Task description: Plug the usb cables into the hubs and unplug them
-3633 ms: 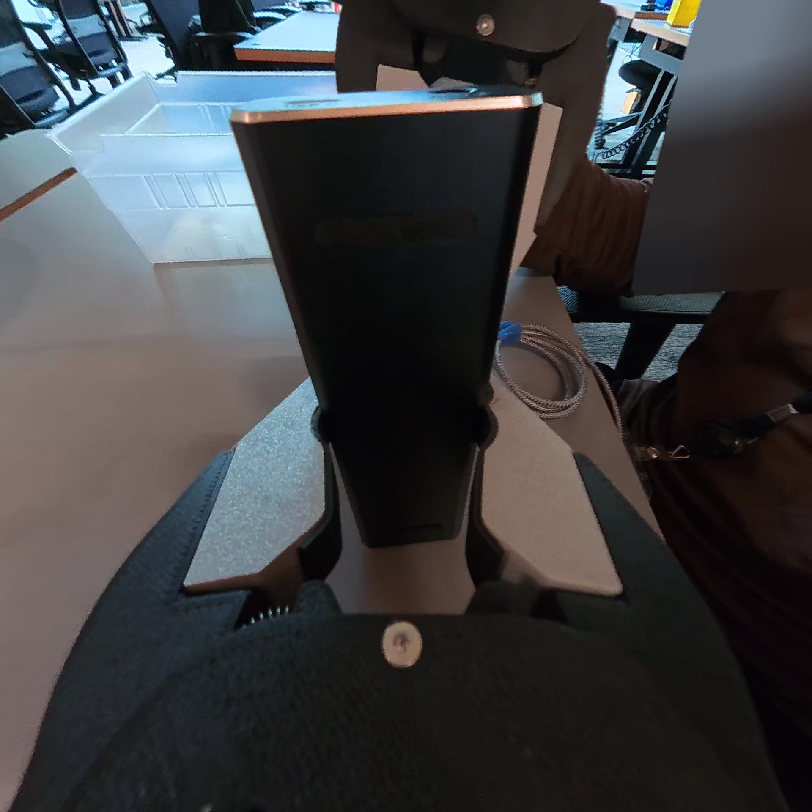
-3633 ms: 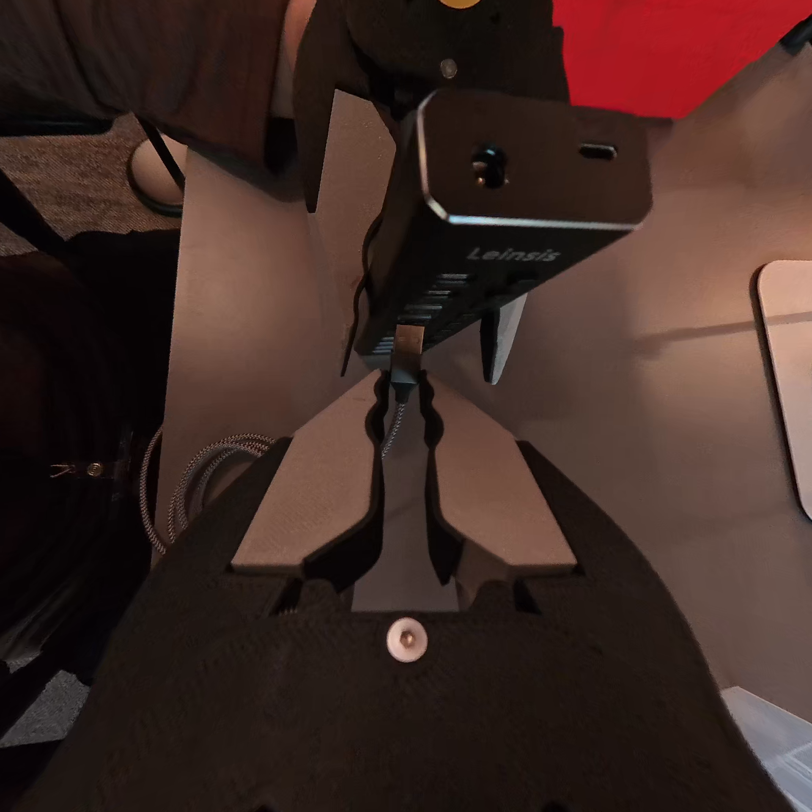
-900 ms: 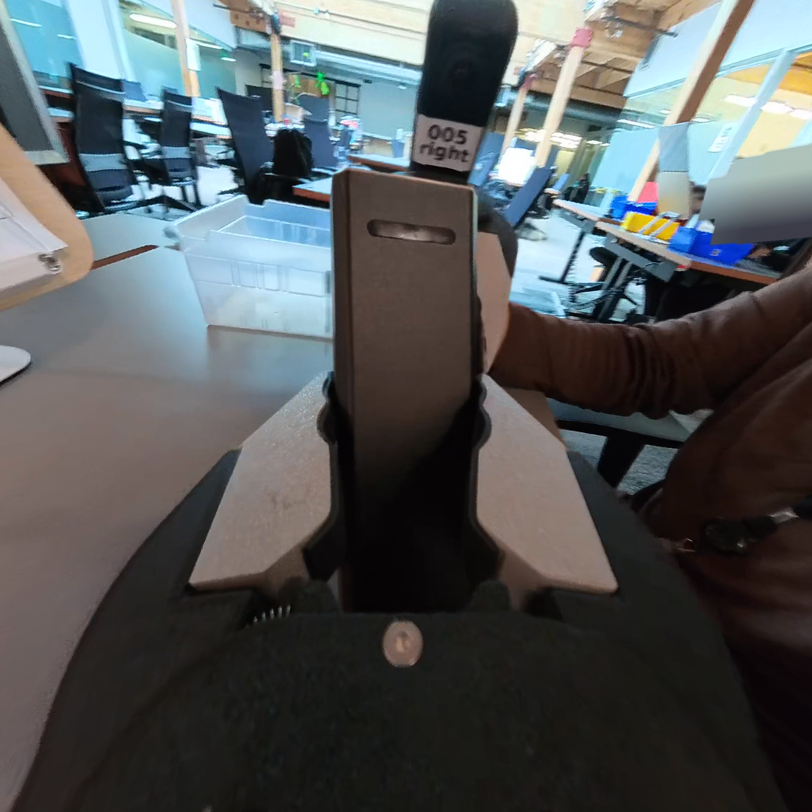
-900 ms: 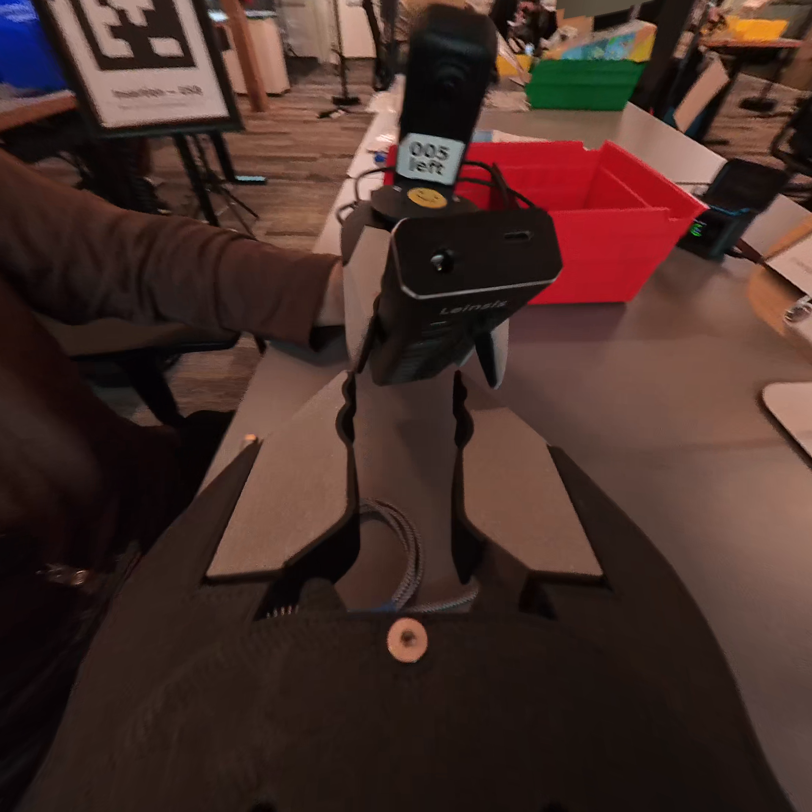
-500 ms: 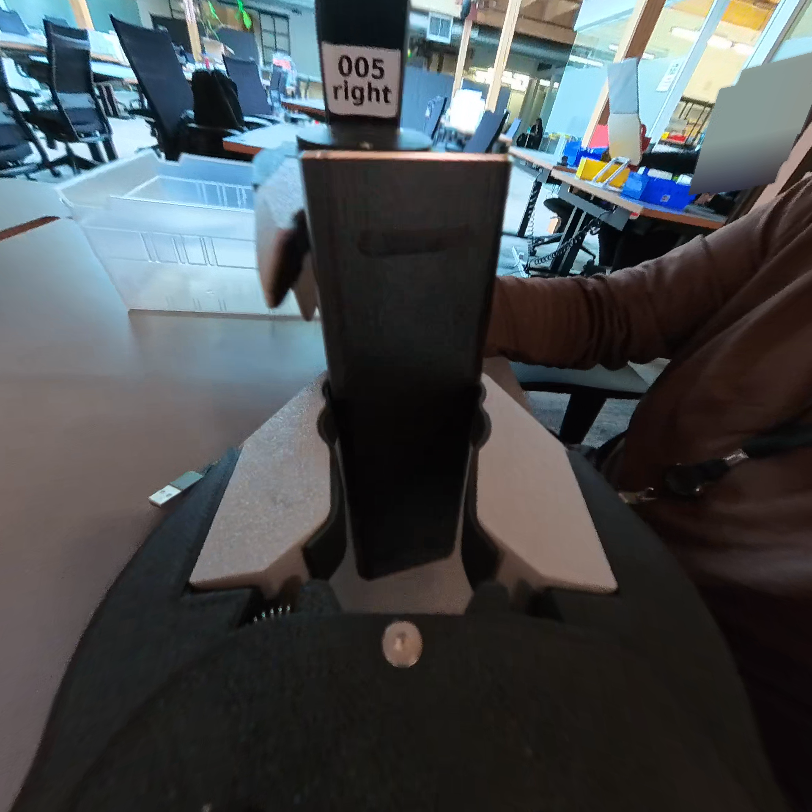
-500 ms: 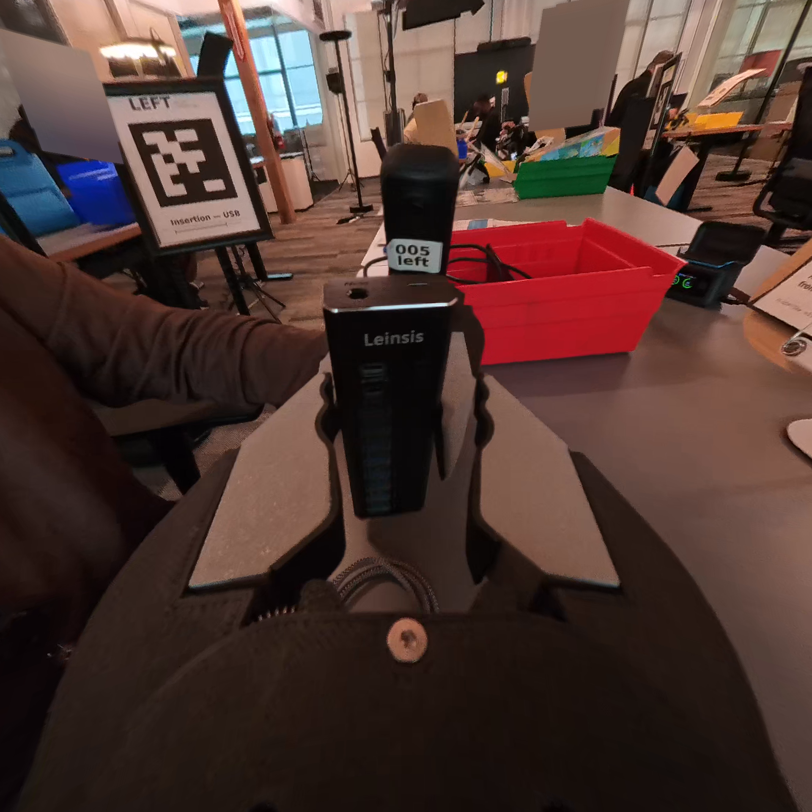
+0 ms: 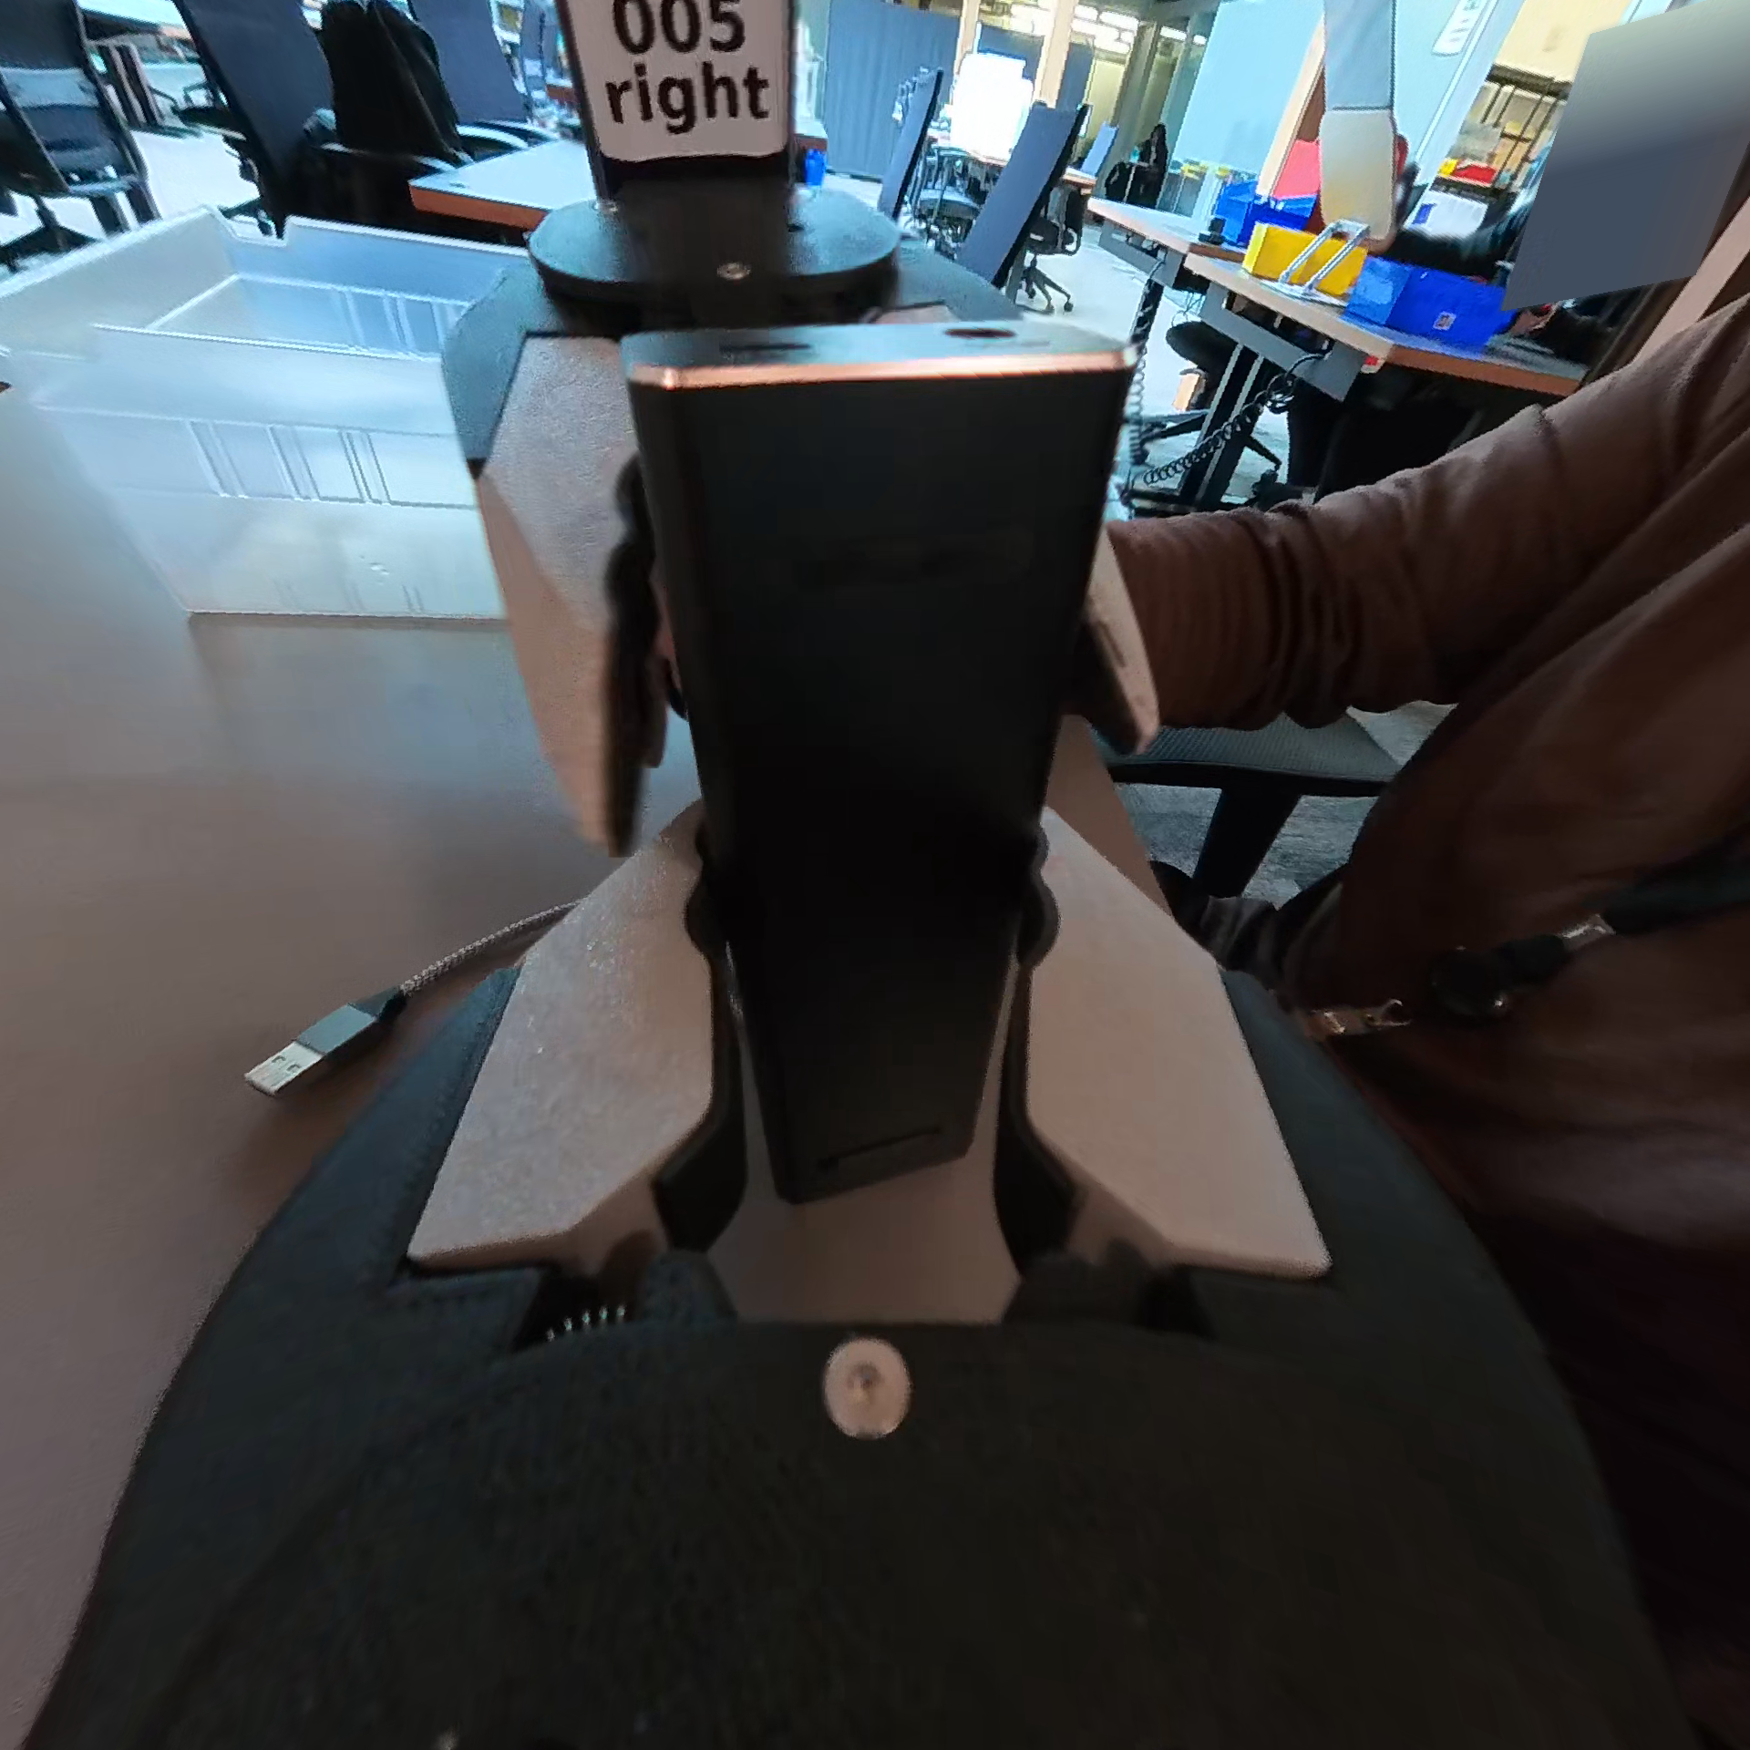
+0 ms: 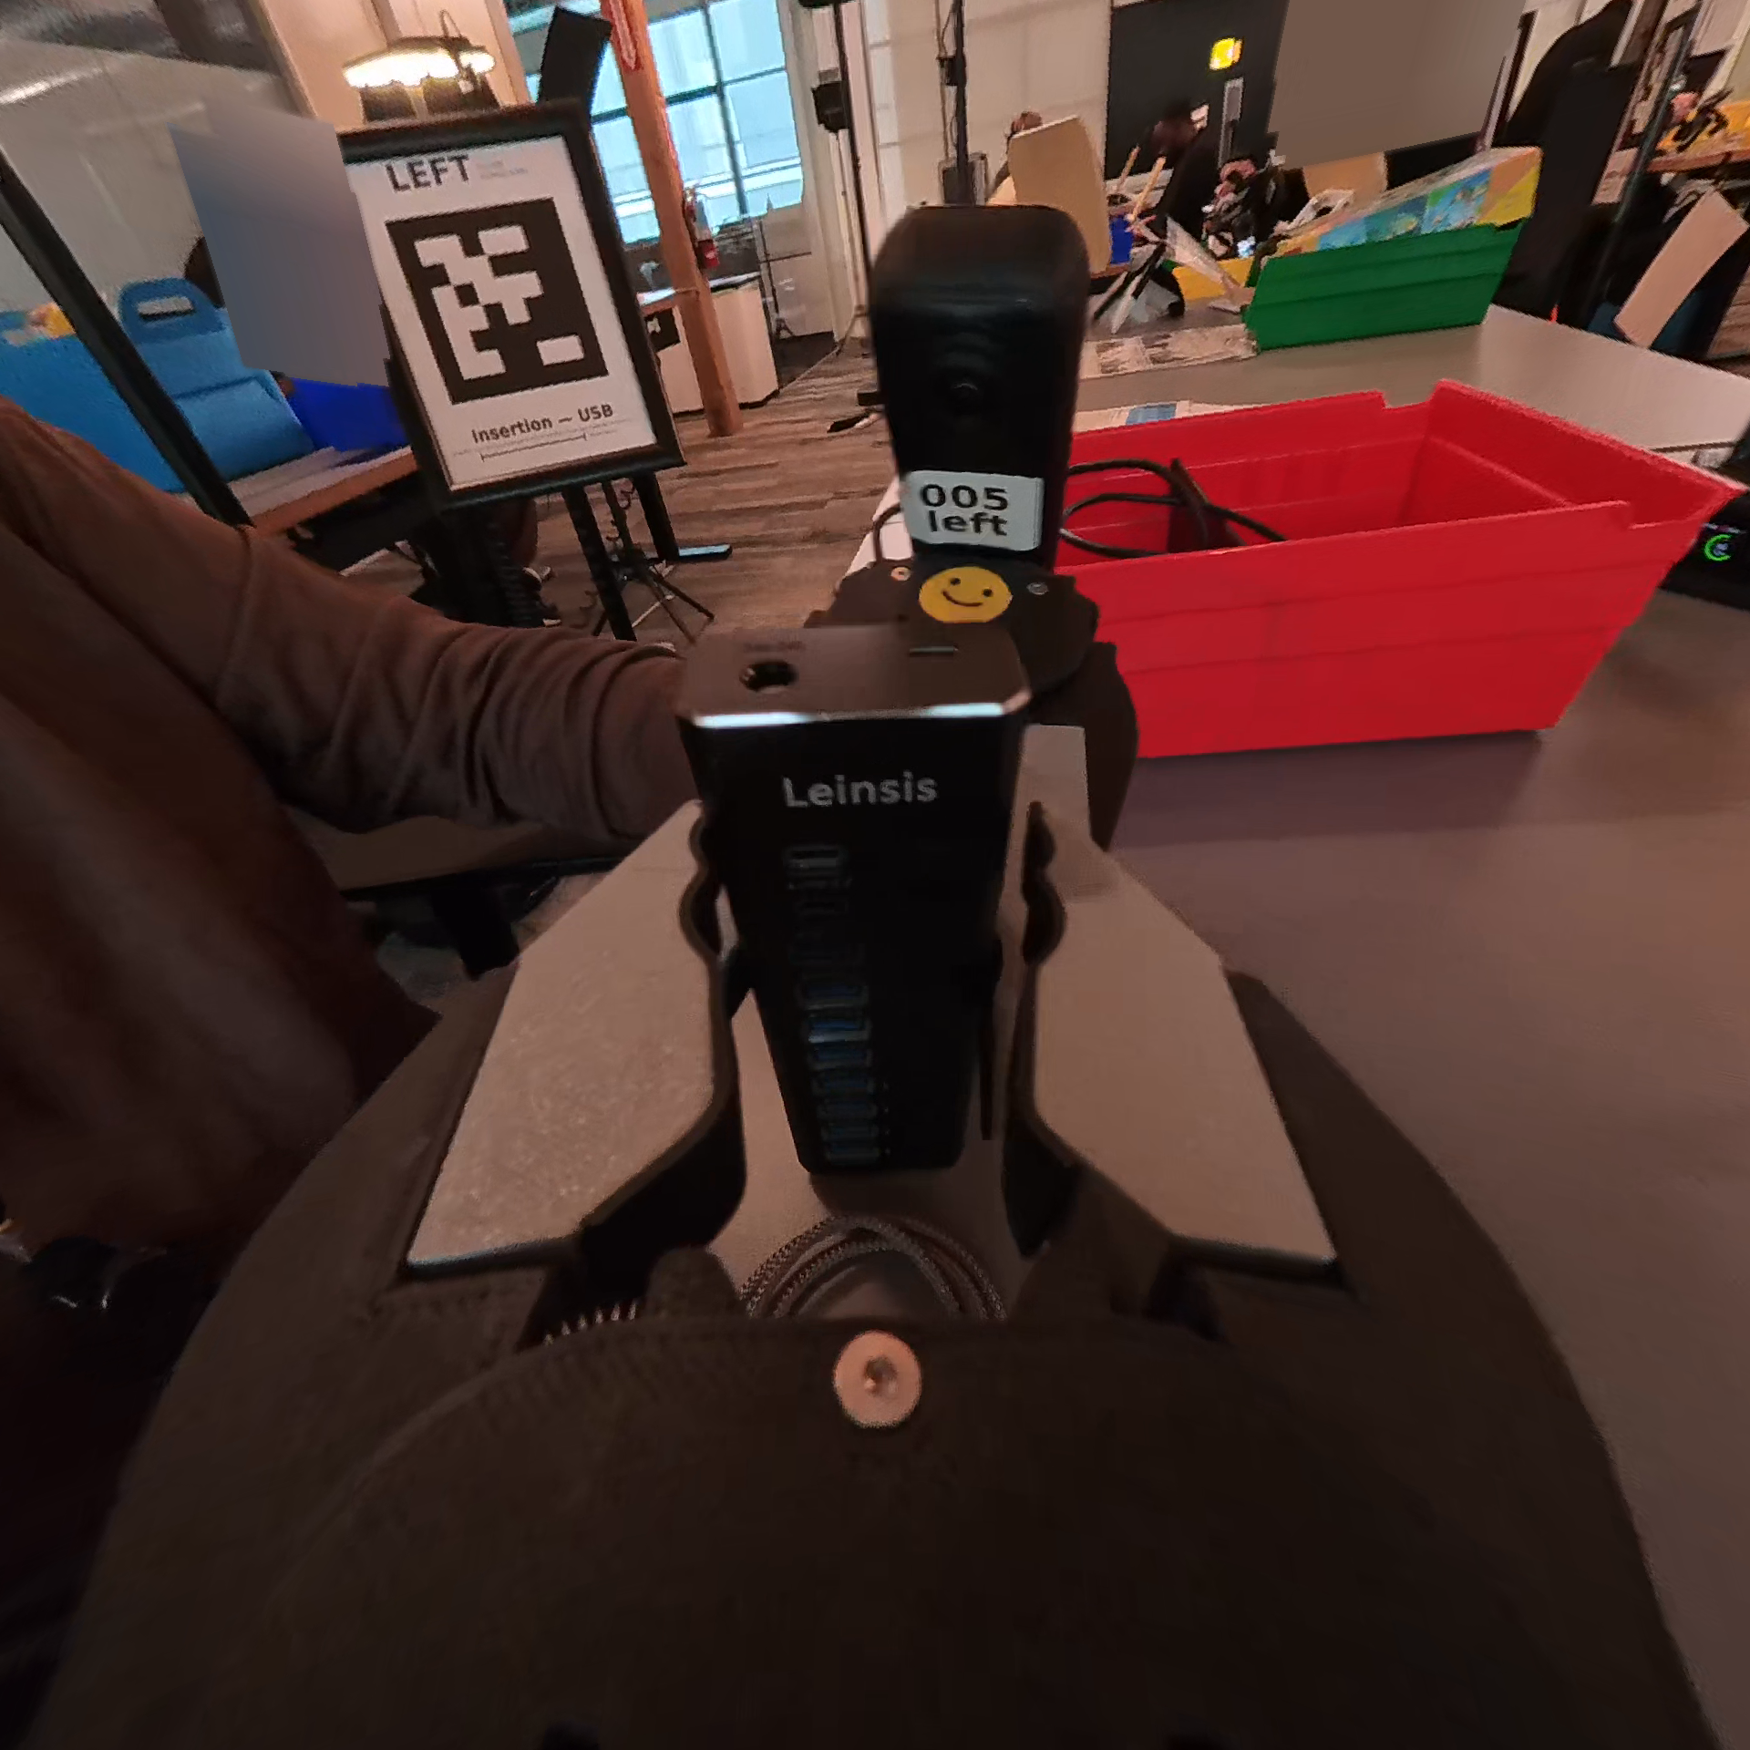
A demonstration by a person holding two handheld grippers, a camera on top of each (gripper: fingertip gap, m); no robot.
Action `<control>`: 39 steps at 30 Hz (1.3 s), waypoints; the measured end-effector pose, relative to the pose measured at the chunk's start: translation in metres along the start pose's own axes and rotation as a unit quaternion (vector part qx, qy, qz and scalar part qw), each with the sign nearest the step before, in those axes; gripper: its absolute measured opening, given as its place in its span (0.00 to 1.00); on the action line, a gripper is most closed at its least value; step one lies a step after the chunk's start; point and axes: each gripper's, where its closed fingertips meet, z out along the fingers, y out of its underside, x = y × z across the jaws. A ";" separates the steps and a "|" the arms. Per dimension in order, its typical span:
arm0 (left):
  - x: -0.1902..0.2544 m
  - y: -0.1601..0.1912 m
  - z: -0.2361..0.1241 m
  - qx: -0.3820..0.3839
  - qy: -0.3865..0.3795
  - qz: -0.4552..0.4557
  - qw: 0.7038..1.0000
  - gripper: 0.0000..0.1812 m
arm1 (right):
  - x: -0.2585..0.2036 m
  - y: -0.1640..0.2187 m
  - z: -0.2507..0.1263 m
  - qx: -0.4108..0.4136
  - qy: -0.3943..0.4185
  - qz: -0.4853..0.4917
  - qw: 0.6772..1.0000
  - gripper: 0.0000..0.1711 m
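The left tool (image 7: 866, 885) was clenched on the hub (image 7: 871, 568), holding it upright over the worktop (image 7: 237, 805). The right tool (image 8: 864, 848) looked released around it, though that was hard to call. The loose USB plug (image 7: 312, 1042) lay at 8 o'clock. Best bet was probably gripping it squarely by its housing.

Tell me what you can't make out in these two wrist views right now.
- Left wrist view: the hub shows only its plain back; its ports face away.
- Left wrist view: the braided cable runs out of sight behind the left gripper.
- Right wrist view: unclear whether the right gripper is squeezing the hub or just flanking it.
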 end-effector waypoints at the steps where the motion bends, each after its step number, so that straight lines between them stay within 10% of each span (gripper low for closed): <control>1: 0.000 0.000 0.001 -0.001 0.000 -0.001 1.000 0.33 | -0.001 0.000 0.001 -0.002 0.000 -0.004 1.000 0.33; 39: -0.038 -0.008 -0.013 0.037 -0.102 -0.010 0.994 0.32 | 0.034 -0.003 -0.007 -0.013 0.131 -0.023 0.991 0.33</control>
